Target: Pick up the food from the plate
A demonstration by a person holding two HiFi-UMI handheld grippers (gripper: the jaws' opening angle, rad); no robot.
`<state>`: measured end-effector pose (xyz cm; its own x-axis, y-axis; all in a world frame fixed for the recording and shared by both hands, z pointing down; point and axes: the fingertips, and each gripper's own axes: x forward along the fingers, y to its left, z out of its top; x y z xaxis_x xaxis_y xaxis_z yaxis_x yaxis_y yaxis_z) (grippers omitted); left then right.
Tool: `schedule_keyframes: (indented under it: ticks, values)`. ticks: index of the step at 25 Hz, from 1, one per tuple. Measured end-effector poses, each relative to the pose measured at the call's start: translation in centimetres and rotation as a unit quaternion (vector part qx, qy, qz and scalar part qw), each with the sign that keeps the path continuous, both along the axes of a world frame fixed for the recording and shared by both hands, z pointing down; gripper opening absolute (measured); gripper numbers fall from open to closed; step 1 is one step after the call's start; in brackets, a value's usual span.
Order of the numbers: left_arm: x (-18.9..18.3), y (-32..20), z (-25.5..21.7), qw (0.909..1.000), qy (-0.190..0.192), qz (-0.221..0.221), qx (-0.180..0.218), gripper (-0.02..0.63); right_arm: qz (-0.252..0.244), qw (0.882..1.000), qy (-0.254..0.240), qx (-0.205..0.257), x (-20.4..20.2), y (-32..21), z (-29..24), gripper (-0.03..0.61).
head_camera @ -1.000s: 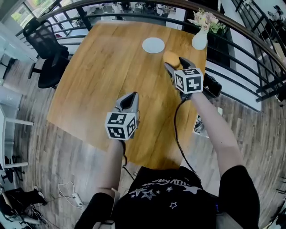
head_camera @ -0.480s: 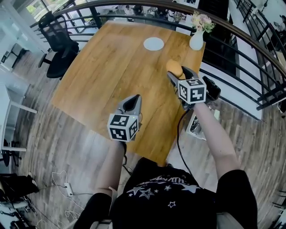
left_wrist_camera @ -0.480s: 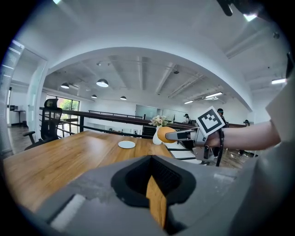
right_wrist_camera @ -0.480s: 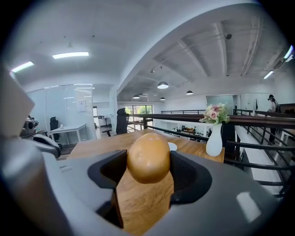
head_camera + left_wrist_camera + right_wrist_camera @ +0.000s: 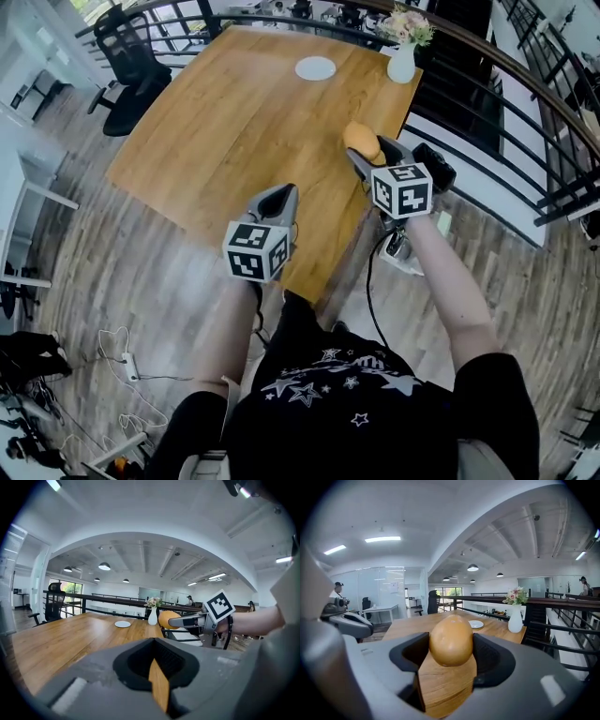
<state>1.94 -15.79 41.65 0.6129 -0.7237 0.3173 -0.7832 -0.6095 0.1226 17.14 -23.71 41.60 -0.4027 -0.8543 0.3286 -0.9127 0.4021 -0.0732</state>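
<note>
The left gripper (image 5: 279, 194) hangs over the table (image 5: 216, 131) just inside its near corner. Its jaws are closed together with nothing between them. Below that corner is open wooden floor (image 5: 122, 272), with one loose cable (image 5: 117, 361) lying on it well clear of the table's near edge.

The right gripper (image 5: 370, 150) is level with the table's right edge, about halfway along it. Its jaws are spread wide and clamped on the food (image 5: 361, 141), one round golden-brown piece. The food sits up in the air between the pads, above the table's right edge and off the table's surface.

To the right of that edge a narrow strip of floor runs along a black railing (image 5: 497, 112), so there is little room on that side.

The middle of the table top is bare wood. At the table's far end stands one white plate (image 5: 315, 67), well apart from the food and with nothing on it. One white vase (image 5: 401, 64) of flowers stands at the table's far right corner, near the railing. One black office chair (image 5: 127, 61) stands off the table's far left corner.
</note>
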Motion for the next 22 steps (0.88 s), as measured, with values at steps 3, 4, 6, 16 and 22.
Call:
schedule_keyframes:
  ticks: [3, 4, 6, 16, 22]
  values:
    - [0.9, 2.1, -0.4, 1.0000, 0.000, 0.000, 0.002, -0.002, -0.018, 1.000, 0.016, 0.000, 0.2, 2.4, -0.3, 0.298]
    - [1.3, 2.9, -0.4, 1.0000, 0.000, 0.000, 0.002, -0.002, -0.021, 1.000, 0.019, 0.001, 0.5, 3.1, -0.4, 0.298]
    - [2.0, 4.4, -0.3, 1.0000, 0.000, -0.003, 0.002, -0.002, -0.022, 1.000, 0.018, 0.004, 1.3, 4.4, -0.5, 0.298]
    - [4.2, 10.1, 1.1, 0.9999, -0.004, -0.013, 0.001, -0.002, -0.018, 1.000, 0.002, 0.007, 4.1, 10.5, 1.2, 0.298]
    - [4.2, 11.9, 0.4, 0.9997, -0.002, -0.025, 0.003, -0.002, -0.016, 1.000, -0.011, 0.006, 4.3, 12.9, 0.9, 0.298]
